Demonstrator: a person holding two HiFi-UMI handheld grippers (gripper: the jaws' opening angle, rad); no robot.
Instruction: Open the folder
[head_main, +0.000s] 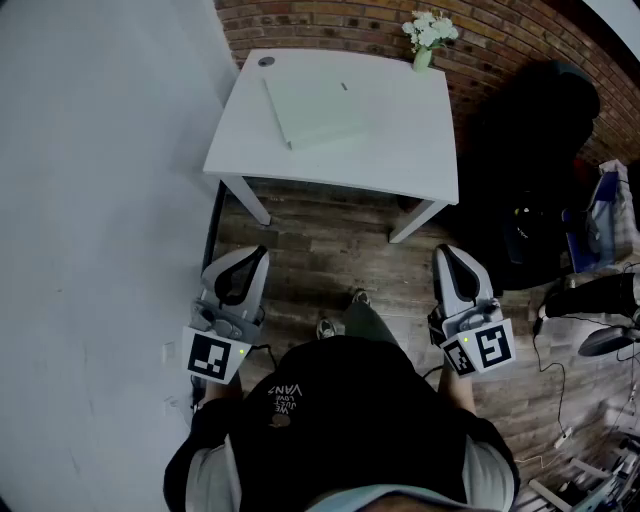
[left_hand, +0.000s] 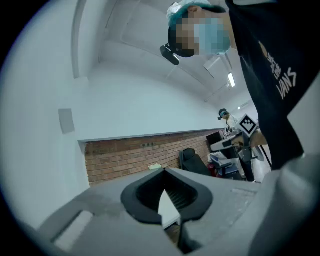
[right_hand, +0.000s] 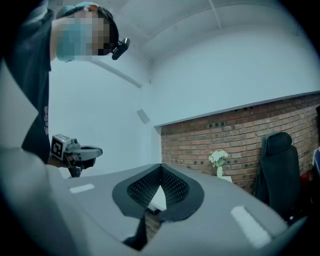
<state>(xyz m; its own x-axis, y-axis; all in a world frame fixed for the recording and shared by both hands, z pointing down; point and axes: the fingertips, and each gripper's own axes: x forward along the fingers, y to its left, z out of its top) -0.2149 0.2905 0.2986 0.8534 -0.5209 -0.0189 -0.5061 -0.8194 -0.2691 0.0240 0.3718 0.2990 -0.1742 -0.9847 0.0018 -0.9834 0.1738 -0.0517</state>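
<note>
A: While the white table (head_main: 420, 150) is being faced from well back, which step is being carried out?

B: The approach is only being started. The closed folder (head_main: 313, 108) is lying flat toward the table's left side, untouched.

A: How are the grippers being held?

B: The left gripper (head_main: 258, 252) and right gripper (head_main: 446, 252) are being held level, jaws pressed together on nothing. A reach forward, with jaws parted at the cover's edge, is probably being called for next.
</note>
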